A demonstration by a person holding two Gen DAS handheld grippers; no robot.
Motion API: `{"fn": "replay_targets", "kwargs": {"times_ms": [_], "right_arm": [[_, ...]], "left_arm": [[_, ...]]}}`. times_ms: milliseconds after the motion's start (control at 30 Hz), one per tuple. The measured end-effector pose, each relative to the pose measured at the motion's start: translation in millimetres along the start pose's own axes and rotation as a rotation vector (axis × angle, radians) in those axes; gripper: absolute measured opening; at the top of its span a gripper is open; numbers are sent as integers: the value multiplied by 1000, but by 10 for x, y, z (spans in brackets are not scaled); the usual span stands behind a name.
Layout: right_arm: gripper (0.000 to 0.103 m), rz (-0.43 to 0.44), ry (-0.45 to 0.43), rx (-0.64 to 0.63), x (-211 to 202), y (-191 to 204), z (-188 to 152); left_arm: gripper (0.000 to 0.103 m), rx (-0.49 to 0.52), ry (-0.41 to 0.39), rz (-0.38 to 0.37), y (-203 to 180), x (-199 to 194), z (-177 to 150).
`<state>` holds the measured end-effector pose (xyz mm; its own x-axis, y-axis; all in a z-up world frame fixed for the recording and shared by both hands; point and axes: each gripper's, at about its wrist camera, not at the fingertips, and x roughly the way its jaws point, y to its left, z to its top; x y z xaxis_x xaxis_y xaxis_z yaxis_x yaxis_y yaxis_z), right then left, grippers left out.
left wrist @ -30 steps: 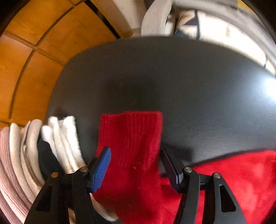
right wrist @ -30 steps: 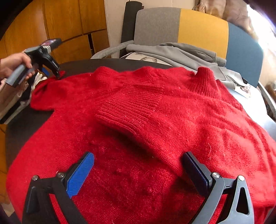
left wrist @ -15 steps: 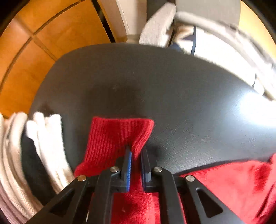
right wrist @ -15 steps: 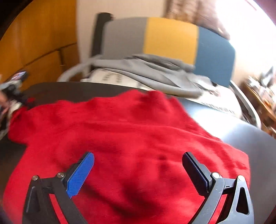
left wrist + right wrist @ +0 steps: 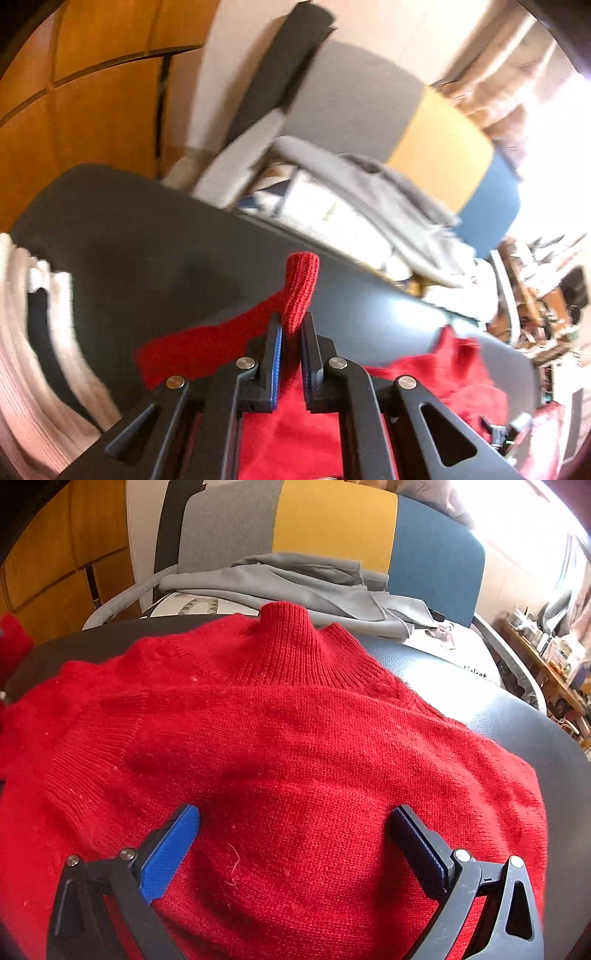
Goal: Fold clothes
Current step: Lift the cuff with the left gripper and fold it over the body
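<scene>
A red knit sweater [image 5: 295, 746] lies spread on the dark round table [image 5: 517, 716], its collar [image 5: 288, 635] toward the far edge. In the left wrist view my left gripper [image 5: 291, 328] is shut on the sweater's ribbed sleeve cuff [image 5: 301, 284], which sticks up between the pads, lifted off the table. The rest of the sleeve [image 5: 207, 343] trails down to the left. My right gripper [image 5: 291, 827] hovers open over the sweater's body with nothing between its fingers.
A stack of folded white and pink clothes [image 5: 33, 332] sits at the table's left edge. Behind the table stands a grey, yellow and blue chair [image 5: 332, 524] with grey garments [image 5: 288, 583] piled on it. Wooden panels [image 5: 74, 110] line the left wall.
My left gripper shut on the sleeve cuff and lifted it up off the table, tilting upward. My right gripper slid across the sweater's body toward the right, staying open.
</scene>
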<state>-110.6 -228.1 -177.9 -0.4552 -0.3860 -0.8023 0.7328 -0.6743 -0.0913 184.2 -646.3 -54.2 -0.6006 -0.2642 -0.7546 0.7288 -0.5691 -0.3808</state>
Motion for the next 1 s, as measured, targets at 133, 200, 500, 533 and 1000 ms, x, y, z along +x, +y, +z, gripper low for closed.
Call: {"fn": "replay_targets", "kwargs": {"times_ms": [133, 200, 500, 533, 1000], "right_arm": [[103, -3, -4, 1, 6, 0, -13], [103, -4, -5, 1, 4, -3, -16], [103, 8, -11, 7, -9, -22, -45], [103, 10, -12, 9, -7, -30, -45], [103, 22, -26, 23, -6, -62, -48]], "left_arm": [[7, 28, -15, -114, -374, -116, -46], [7, 43, -22, -166, -585, -121, -75], [7, 67, 13, -359, -1377, 121, -329], [7, 77, 28, -370, -1469, 170, -401], [7, 189, 211, -356, -2183, 979, -1360]]}}
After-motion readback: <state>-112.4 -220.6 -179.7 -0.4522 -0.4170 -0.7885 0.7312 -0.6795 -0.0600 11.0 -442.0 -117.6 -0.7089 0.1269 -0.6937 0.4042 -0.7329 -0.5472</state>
